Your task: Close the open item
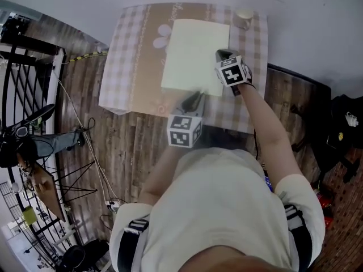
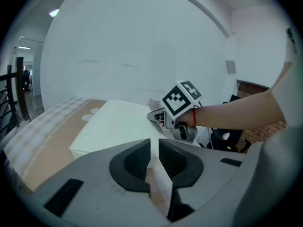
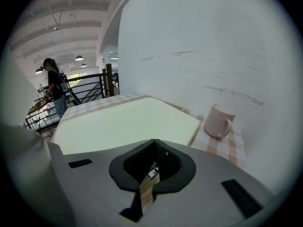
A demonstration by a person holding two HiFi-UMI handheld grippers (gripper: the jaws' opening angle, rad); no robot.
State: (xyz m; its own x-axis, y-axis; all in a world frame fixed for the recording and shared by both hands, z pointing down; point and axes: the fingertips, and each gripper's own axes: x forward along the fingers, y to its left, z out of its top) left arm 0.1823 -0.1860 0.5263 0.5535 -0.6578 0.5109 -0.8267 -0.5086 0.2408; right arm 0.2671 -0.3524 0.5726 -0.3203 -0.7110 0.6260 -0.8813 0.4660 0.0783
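A flat pale yellow-green box (image 1: 195, 52) lies on the checked tablecloth (image 1: 127, 67), its top flat and level. My left gripper (image 1: 195, 98) points at the box's near edge, just short of it. In the left gripper view the left gripper (image 2: 154, 148) has a narrow gap between its jaws, with nothing in it. My right gripper (image 1: 222, 54) is at the box's right edge, and the left gripper view shows the right gripper (image 2: 156, 115) there too. In its own view the right gripper (image 3: 154, 143) has its tips together above the box (image 3: 128, 124).
A pale mug (image 1: 244, 18) stands at the table's far right corner near the white wall; it is the mug (image 3: 219, 120) right of the box. A black railing (image 1: 22, 78) and a stand are on the left. A person (image 3: 54, 86) stands far off.
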